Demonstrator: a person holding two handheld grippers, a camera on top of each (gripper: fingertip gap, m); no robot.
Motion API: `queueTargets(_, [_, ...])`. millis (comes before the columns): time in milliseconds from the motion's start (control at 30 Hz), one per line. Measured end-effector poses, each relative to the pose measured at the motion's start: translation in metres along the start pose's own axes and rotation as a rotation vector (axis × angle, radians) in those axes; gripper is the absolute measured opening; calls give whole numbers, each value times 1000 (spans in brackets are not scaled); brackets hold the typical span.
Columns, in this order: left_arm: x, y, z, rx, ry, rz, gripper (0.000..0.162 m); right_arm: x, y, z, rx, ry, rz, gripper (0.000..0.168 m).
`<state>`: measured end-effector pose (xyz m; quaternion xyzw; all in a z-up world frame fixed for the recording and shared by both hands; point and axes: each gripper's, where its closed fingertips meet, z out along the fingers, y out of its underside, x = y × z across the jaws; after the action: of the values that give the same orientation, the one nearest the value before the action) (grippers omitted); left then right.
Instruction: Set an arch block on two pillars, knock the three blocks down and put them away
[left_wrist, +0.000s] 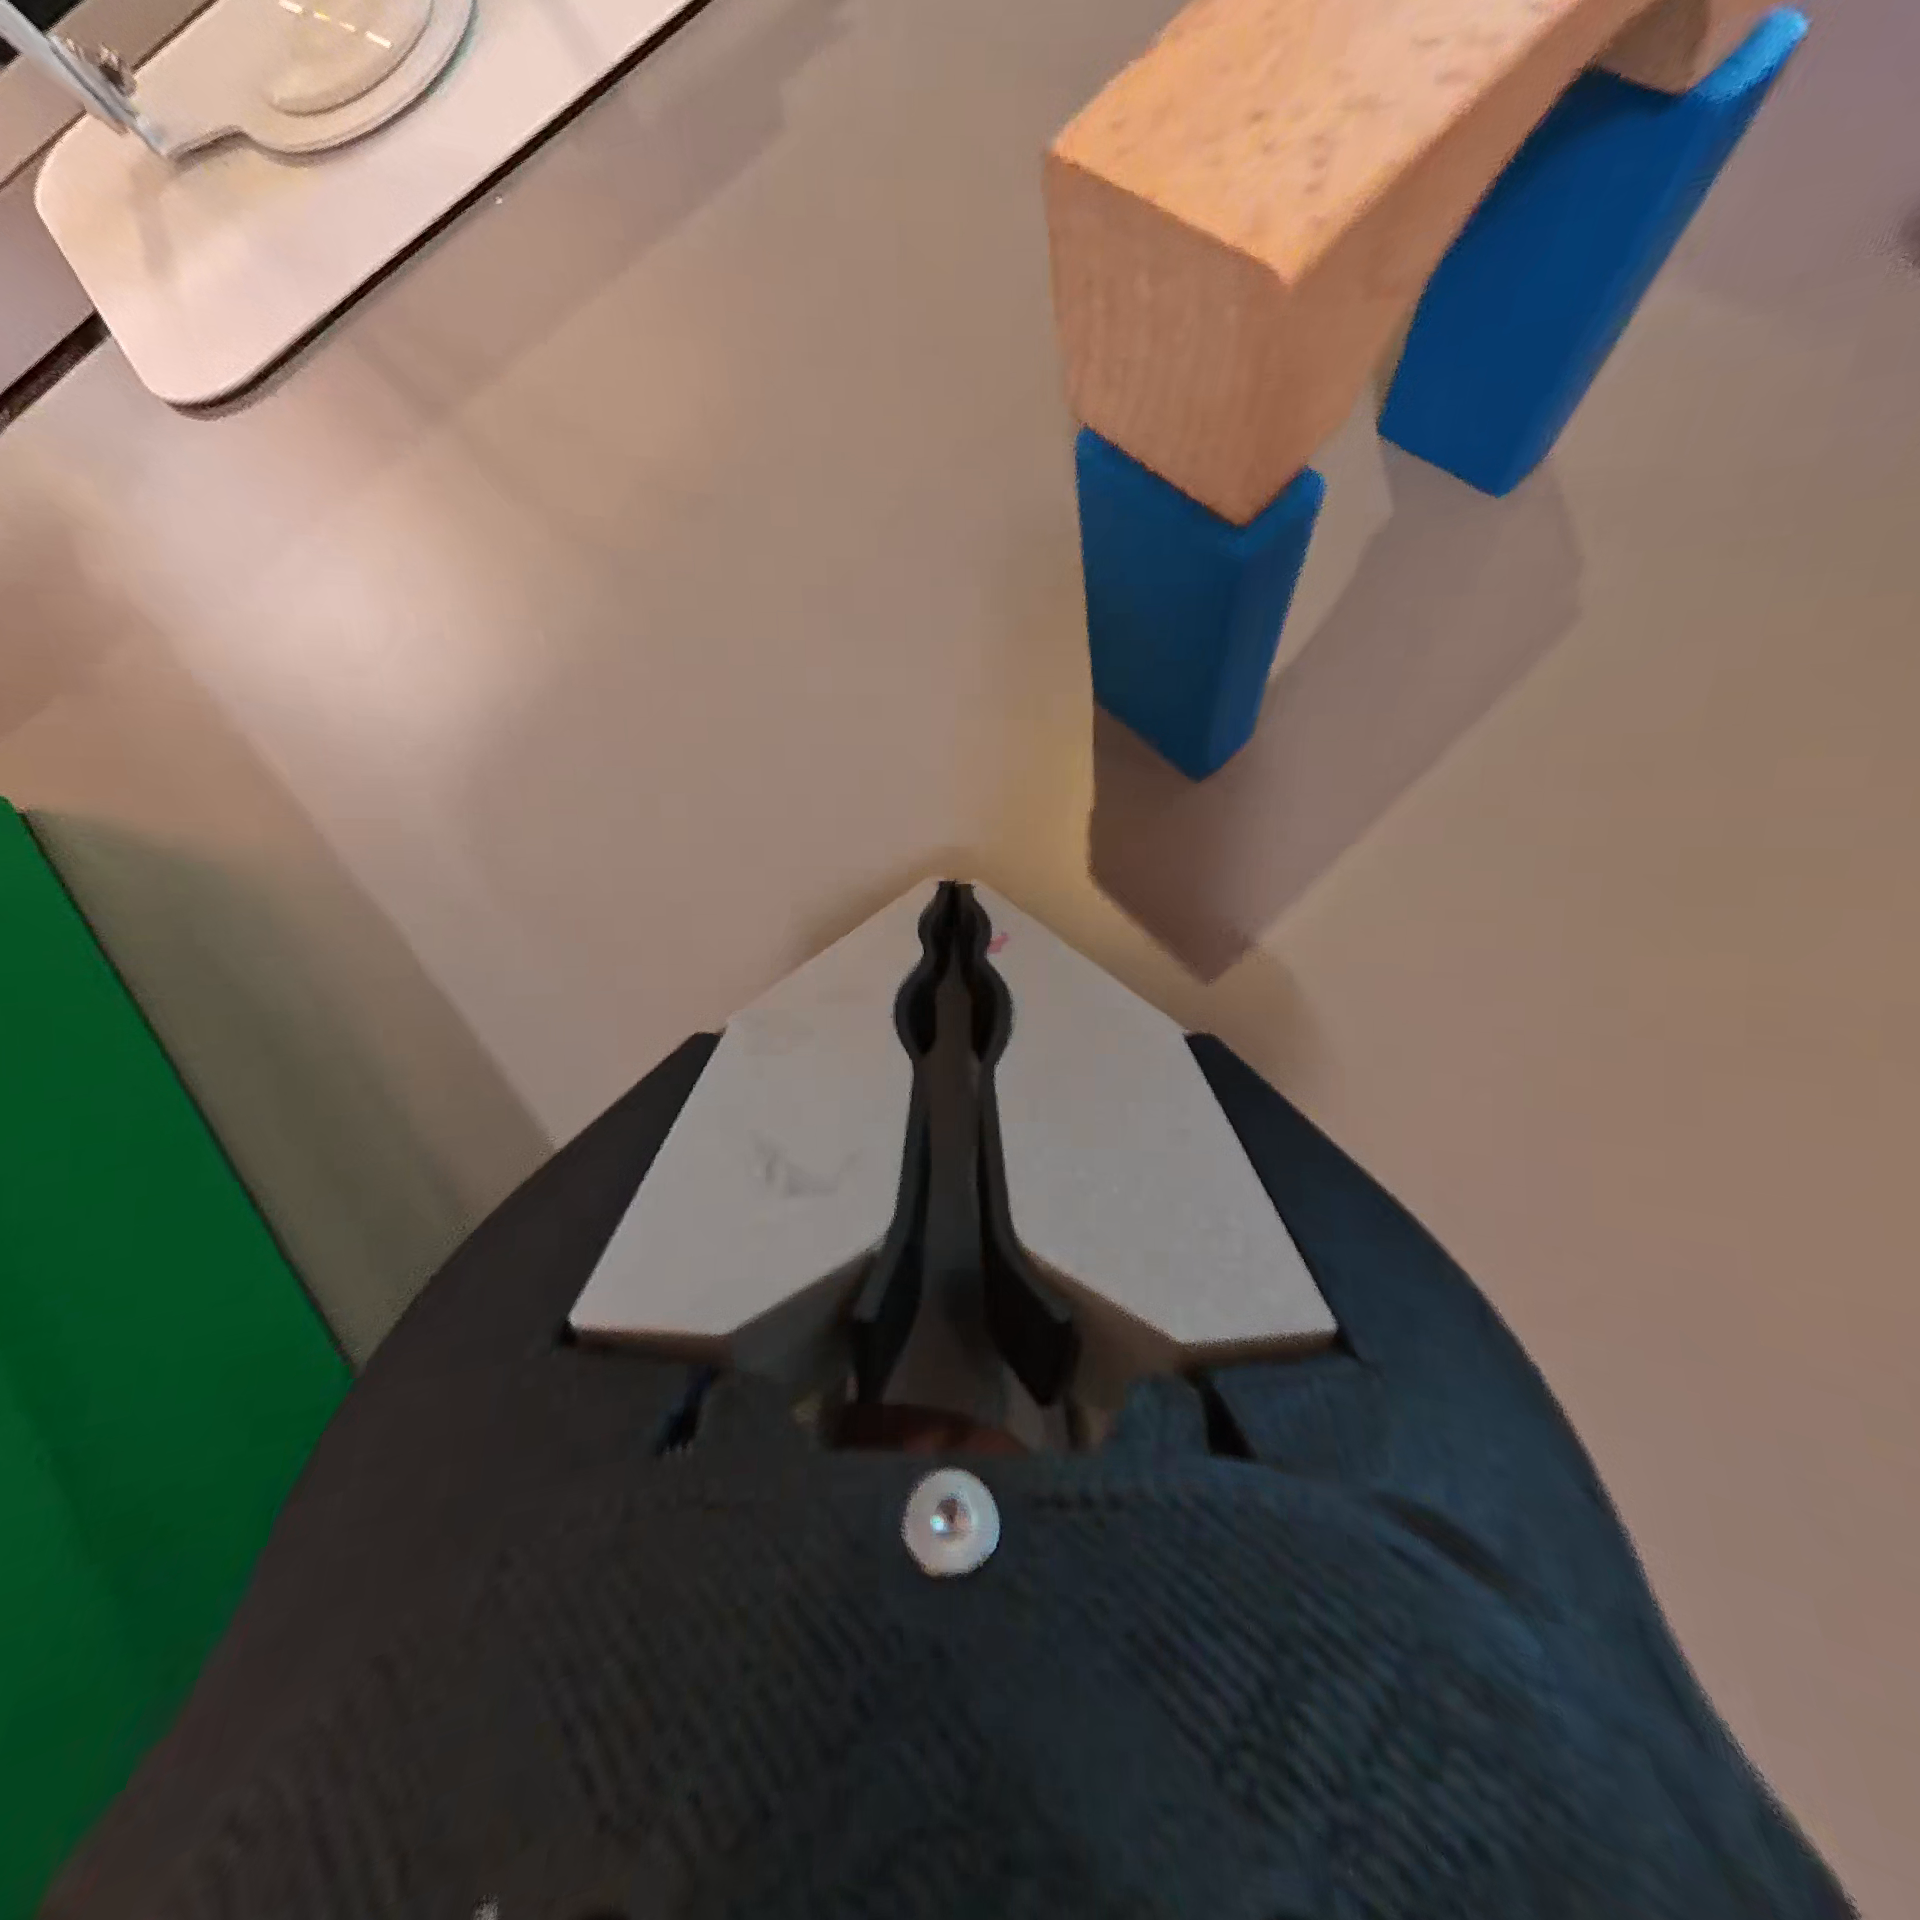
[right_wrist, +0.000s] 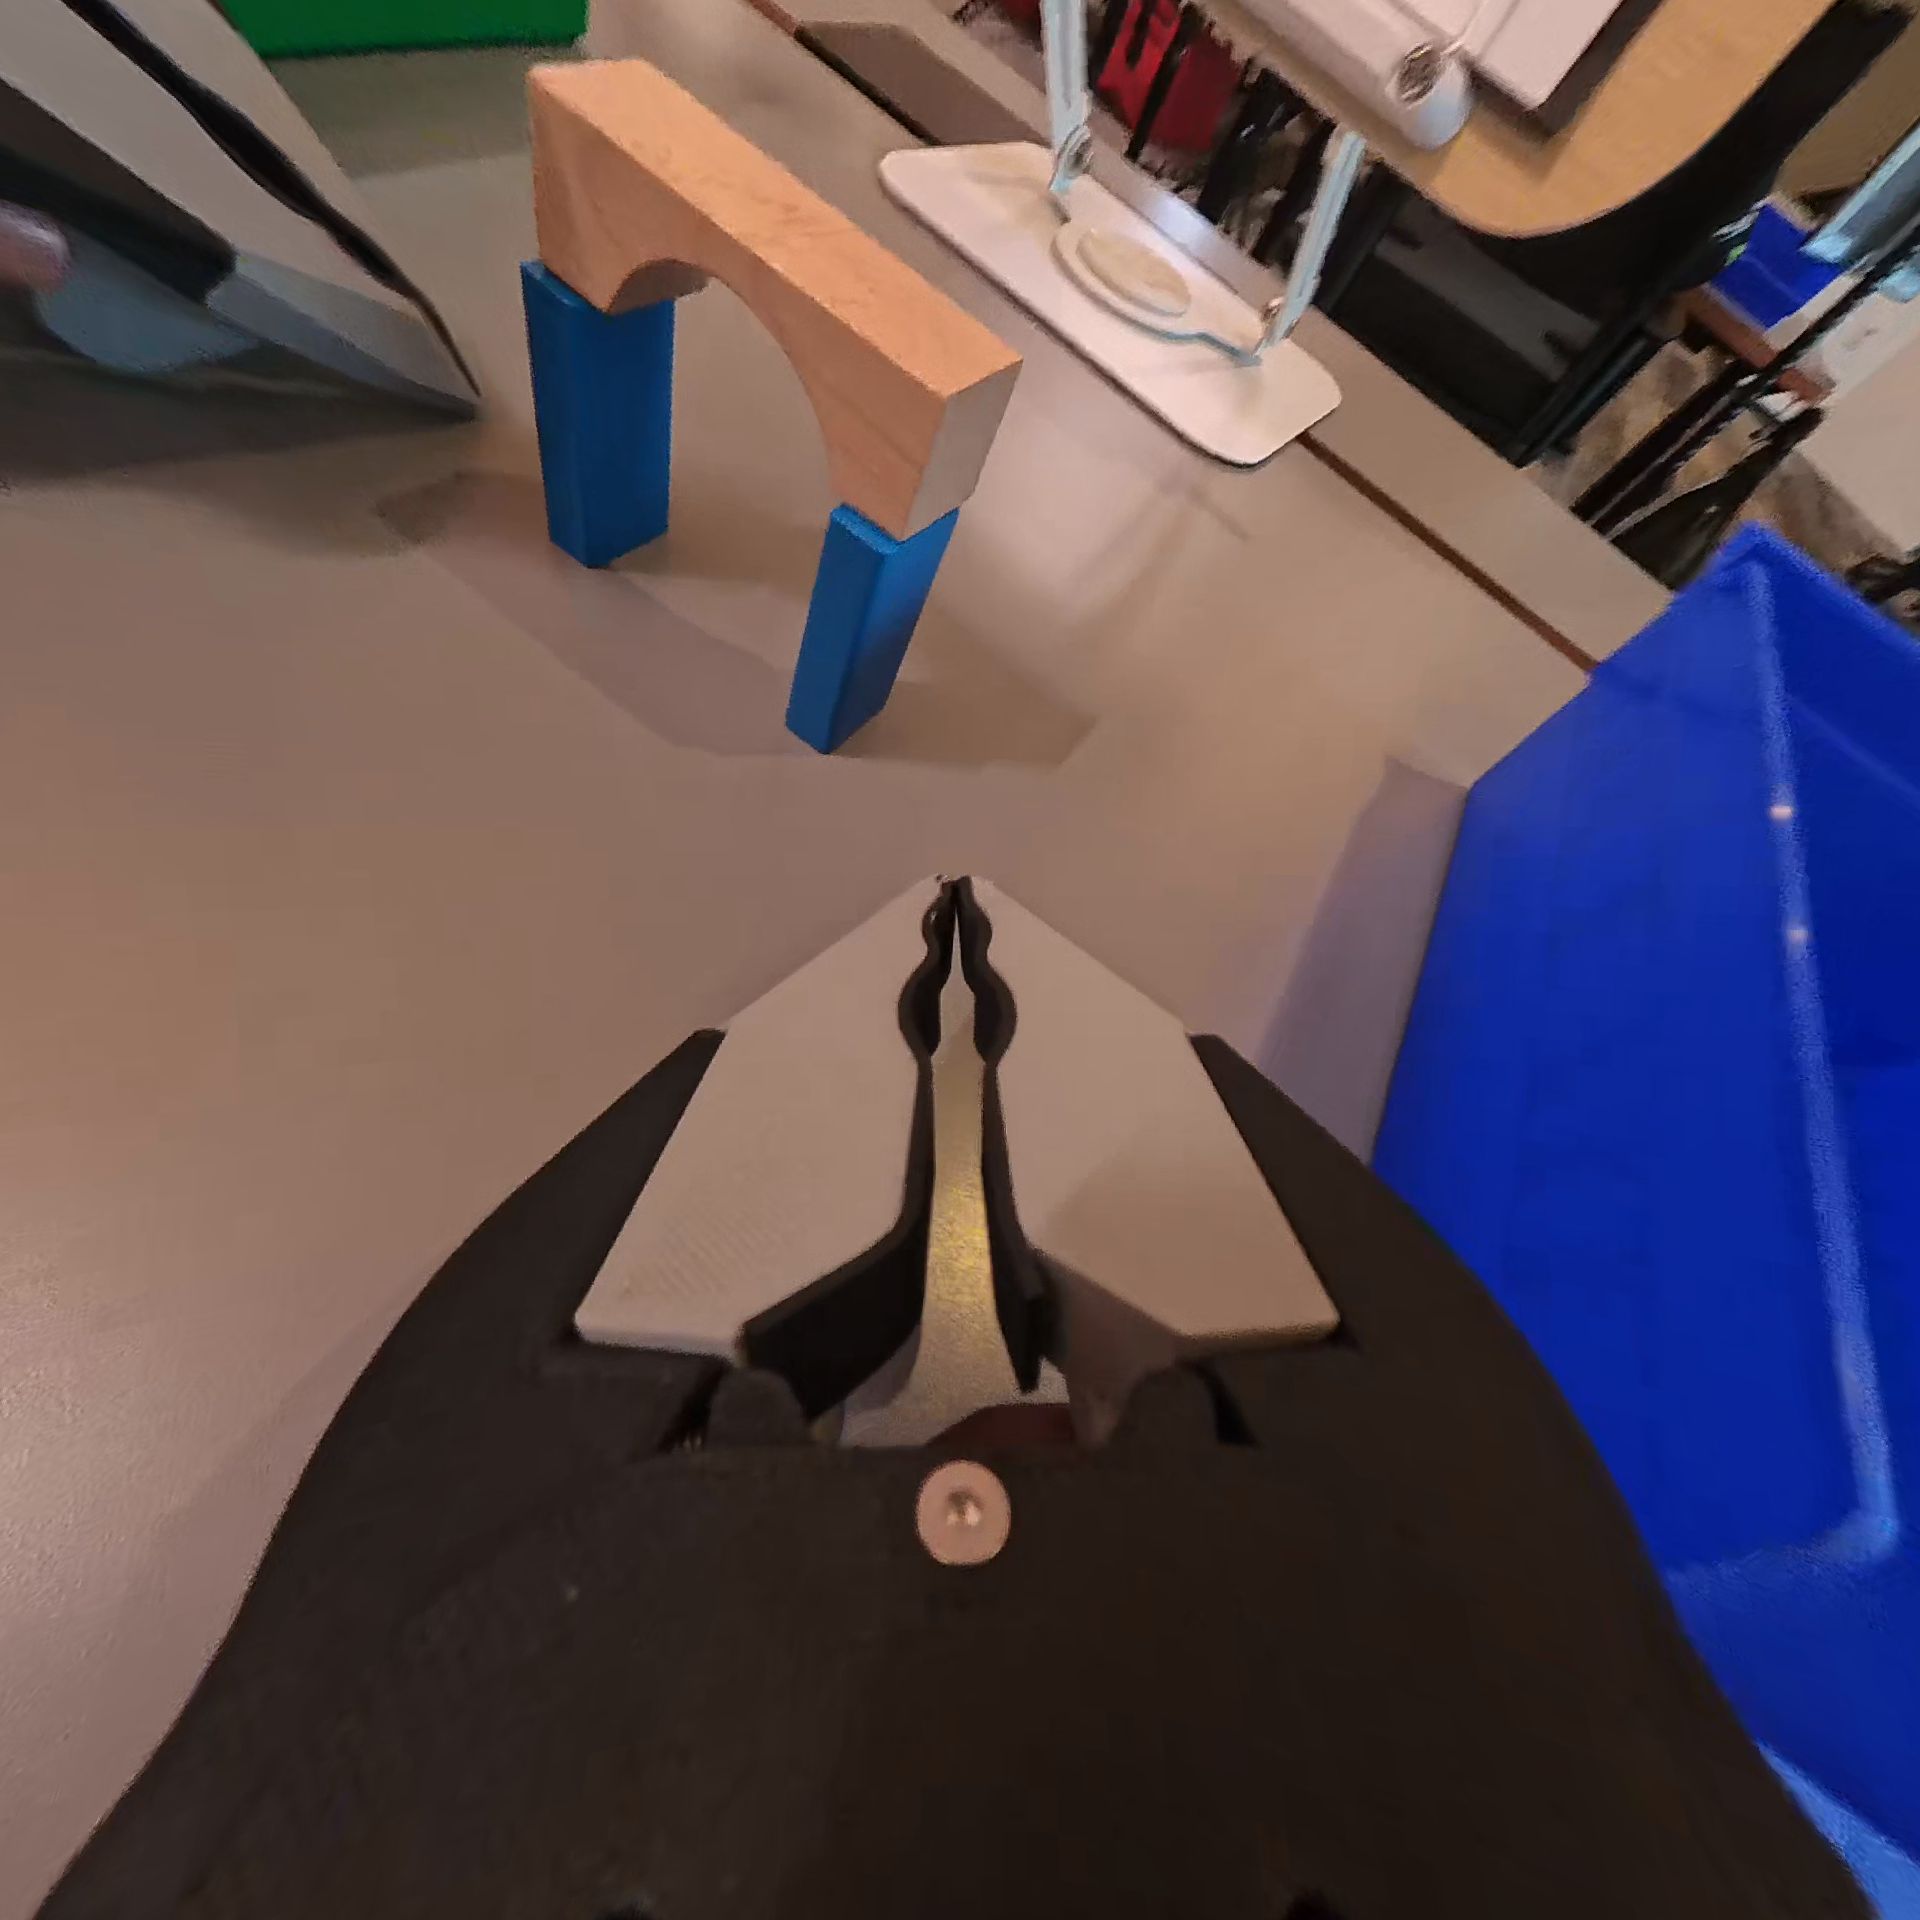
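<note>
A wooden arch block (right_wrist: 769, 281) rests across two upright blue pillars (right_wrist: 871, 623) on the grey tabletop (right_wrist: 312, 779). The left gripper (left_wrist: 948, 889) and right gripper (right_wrist: 954, 885) hover nearby, fingertips pressed together and empty; a blue bin (right_wrist: 1662, 1039) stands at right.

Bare-grained wooden arch block (right_wrist: 769, 281); matt painted blue pillars (right_wrist: 597, 416); glossy plastic bin (right_wrist: 1662, 1039).

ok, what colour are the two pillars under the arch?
Both pillars are blue; the arch is plain wood. Clearest in the right wrist view.
</note>
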<state>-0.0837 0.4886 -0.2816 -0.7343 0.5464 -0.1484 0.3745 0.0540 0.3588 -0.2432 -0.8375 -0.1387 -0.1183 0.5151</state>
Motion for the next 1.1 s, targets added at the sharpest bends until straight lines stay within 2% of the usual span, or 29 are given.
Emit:
queueTargets(100, [12, -16, 13, -18, 14, -27, 0, 10, -4, -6, 41, 49, 45, 0])
queueTargets(200, [52, -69, 21, 61, 133, -79, 0, 16, -6, -7, 63, 48, 102, 0])
queueTargets(267, [56, -104, 22, 133, 66, -24, 0, 20, -6, -9, 75, 48, 129, 0])
queueTargets(333, [63, -119, 28, 131, 54, 24, 0, 26, -5, -12, 82, 56, 158, 0])
queueTargets(500, [59, -102, 37, 89, 87, 6, 0, 38, -3, -16, 106, 74, 210, 0])
queueTargets(733, [32, -49, 21, 99, 91, -23, 0, 40, 6, -16, 76, 12, 231, 22])
queueTargets(833, [27, -42, 12, 130, 137, -62, 1, 18, 23, -19, -69, -169, 192, 30])
queueTargets(933, [26, -46, 3, 180, 204, -117, 3, 13, 29, -16, -175, -213, 122, 38])
queueTargets(1033, [27, -46, 0, 178, 206, -90, 13, 14, 49, -1, -352, -176, -14, 50])
queueTargets(1100, [28, -42, 2, 166, 178, -50, 12, 14, 47, 2, -364, -158, -48, 35])
